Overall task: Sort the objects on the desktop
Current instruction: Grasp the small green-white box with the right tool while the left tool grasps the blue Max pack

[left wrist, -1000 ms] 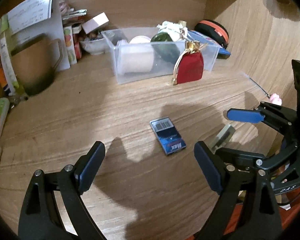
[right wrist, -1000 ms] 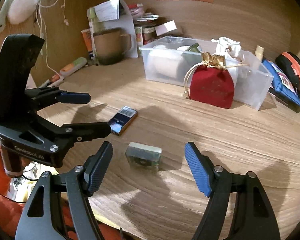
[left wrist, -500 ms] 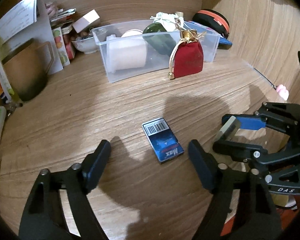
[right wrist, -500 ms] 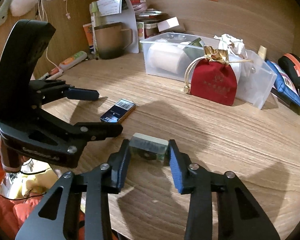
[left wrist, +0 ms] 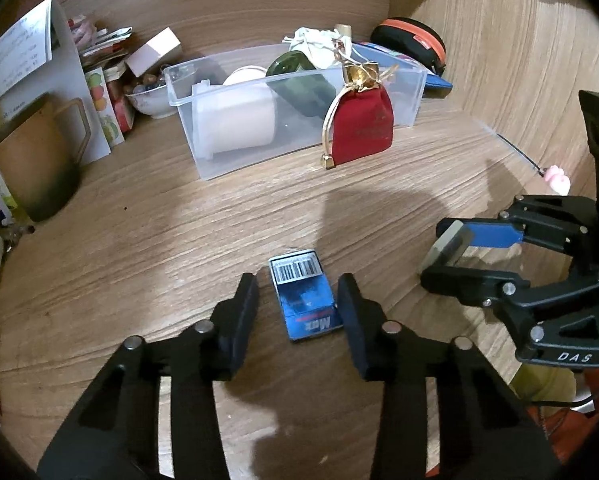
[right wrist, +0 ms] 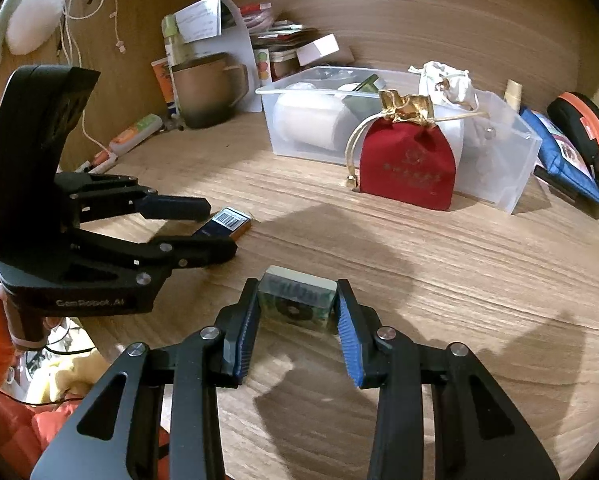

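Note:
A small blue box with a barcode [left wrist: 304,295] lies flat on the wooden desk [left wrist: 171,240]. My left gripper [left wrist: 297,294] straddles it with the jaws partly closed; a gap shows on the left side and the right finger is at its edge. It also shows in the right wrist view [right wrist: 228,220]. My right gripper [right wrist: 297,304] is shut on a small grey-green case [right wrist: 297,305], also seen in the left wrist view [left wrist: 445,243], just above the desk.
A clear plastic bin [left wrist: 299,112] holds a white roll, a green bottle and a white pouch. A red drawstring pouch [right wrist: 407,168] leans on its front. A brown mug [left wrist: 39,152], papers, a blue pouch and a black-orange case [right wrist: 581,132] line the back.
My left gripper moved forward over the blue box and its jaws narrowed around it. My right gripper closed on the grey-green case and holds it.

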{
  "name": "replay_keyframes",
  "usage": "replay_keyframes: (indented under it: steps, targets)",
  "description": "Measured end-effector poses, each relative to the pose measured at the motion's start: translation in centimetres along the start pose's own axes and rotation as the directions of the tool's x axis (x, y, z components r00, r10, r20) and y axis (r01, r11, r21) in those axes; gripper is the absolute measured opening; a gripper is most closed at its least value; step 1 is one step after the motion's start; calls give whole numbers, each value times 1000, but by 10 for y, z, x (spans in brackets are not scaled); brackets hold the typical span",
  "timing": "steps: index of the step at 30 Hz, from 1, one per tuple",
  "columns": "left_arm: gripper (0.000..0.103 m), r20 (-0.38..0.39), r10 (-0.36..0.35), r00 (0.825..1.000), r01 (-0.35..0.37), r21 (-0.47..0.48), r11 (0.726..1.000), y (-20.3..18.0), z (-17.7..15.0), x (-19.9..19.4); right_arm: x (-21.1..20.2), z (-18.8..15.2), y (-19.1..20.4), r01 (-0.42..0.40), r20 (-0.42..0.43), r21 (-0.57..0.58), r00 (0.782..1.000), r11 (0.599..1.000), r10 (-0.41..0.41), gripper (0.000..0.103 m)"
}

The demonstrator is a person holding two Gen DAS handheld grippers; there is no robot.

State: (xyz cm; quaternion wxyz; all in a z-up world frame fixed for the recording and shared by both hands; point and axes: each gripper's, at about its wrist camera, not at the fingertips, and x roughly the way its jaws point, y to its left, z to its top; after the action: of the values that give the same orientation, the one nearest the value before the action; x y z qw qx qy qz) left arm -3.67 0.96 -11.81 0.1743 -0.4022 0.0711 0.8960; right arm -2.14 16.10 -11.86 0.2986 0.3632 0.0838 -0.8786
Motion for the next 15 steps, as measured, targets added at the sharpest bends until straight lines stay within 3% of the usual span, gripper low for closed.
replay_keyframes:
  steps: [4,15]
  targets:
    - [26,2,8,1000,-8,-2,1000,1,2,1,-1,3,-3,-2,6,8,1000,1000,2,34]
    - [26,21,-5,1000,6,-26,1000,4,7,1,-12,19,-16,15,42,19,999,1000,-15,33]
